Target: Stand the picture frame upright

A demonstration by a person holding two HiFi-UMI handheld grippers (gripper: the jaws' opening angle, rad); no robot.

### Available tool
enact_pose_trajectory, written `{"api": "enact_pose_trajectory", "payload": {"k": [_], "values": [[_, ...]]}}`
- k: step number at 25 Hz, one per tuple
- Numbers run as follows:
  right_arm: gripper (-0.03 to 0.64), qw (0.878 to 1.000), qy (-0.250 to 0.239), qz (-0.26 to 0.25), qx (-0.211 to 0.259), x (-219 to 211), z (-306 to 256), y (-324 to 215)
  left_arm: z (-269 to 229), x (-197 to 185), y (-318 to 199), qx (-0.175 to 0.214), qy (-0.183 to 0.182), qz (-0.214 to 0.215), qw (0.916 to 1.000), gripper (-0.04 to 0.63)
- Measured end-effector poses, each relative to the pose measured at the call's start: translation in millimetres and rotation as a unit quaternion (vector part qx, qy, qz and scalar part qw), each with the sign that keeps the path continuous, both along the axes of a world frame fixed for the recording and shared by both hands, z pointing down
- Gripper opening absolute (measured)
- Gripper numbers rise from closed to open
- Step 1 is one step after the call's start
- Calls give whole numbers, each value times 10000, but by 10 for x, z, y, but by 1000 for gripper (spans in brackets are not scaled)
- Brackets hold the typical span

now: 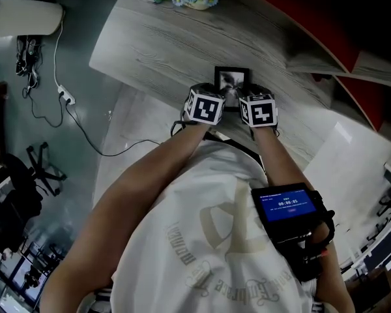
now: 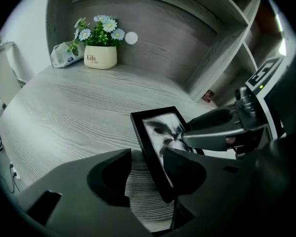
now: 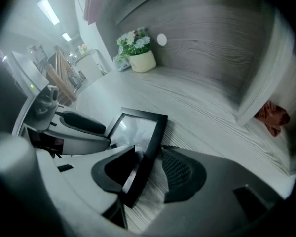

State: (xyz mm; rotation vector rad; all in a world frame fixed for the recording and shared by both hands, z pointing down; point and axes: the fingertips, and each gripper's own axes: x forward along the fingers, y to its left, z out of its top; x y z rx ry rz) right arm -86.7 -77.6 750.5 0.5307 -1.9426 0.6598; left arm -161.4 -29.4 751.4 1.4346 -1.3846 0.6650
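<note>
A small black picture frame (image 1: 232, 80) with a dark print stands tilted on the grey wood desk (image 1: 156, 51), its face toward me. My left gripper (image 1: 219, 95) straddles the frame's left edge (image 2: 153, 147). In the left gripper view (image 2: 145, 169) the right jaw lies against the glass, and the left jaw stands off with bare desk showing between. My right gripper (image 1: 246, 96) straddles the right edge (image 3: 150, 142). In the right gripper view (image 3: 148, 169) a strip of desk shows between the frame's back and the ribbed right pad (image 3: 180, 172).
A white pot of daisies (image 2: 100, 56) and a soft packet (image 2: 64, 56) stand at the desk's back left. A shelf partition (image 2: 222, 48) rises on the right, with a reddish cloth (image 3: 271, 117) behind it. A power strip cable (image 1: 65, 96) lies on the floor at left.
</note>
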Motion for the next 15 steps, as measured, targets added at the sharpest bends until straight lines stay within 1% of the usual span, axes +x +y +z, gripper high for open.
{"api": "enact_pose_trajectory", "payload": {"k": [2, 4, 6, 7, 8, 10, 12, 15], "values": [[175, 10000, -37, 82, -25, 5, -5, -6, -3, 12, -5, -54, -3, 48, 10000, 207], [151, 9998, -77, 186, -72, 18, -10, -7, 15, 65, -4, -87, 63, 130, 9999, 196], [147, 9996, -95, 265, -104, 34, -8, -5, 23, 119, -2, -144, 133, 205, 9996, 177], [144, 9994, -106, 304, -124, 44, -2, -6, 30, 149, -3, -173, 204, 240, 9994, 162], [139, 9992, -123, 348, -153, 55, 5, -10, 38, 177, -6, -196, 296, 270, 9990, 130], [129, 9988, -156, 415, -219, 75, 17, -23, 45, 184, -12, -237, 437, 306, 9983, 132], [120, 9982, -202, 480, -295, 87, 20, -39, 26, 124, -10, -285, 461, 297, 9981, 129], [99, 9960, -388, 652, -472, 96, 23, -38, 6, 81, -30, -228, 590, 238, 9977, 121]]}}
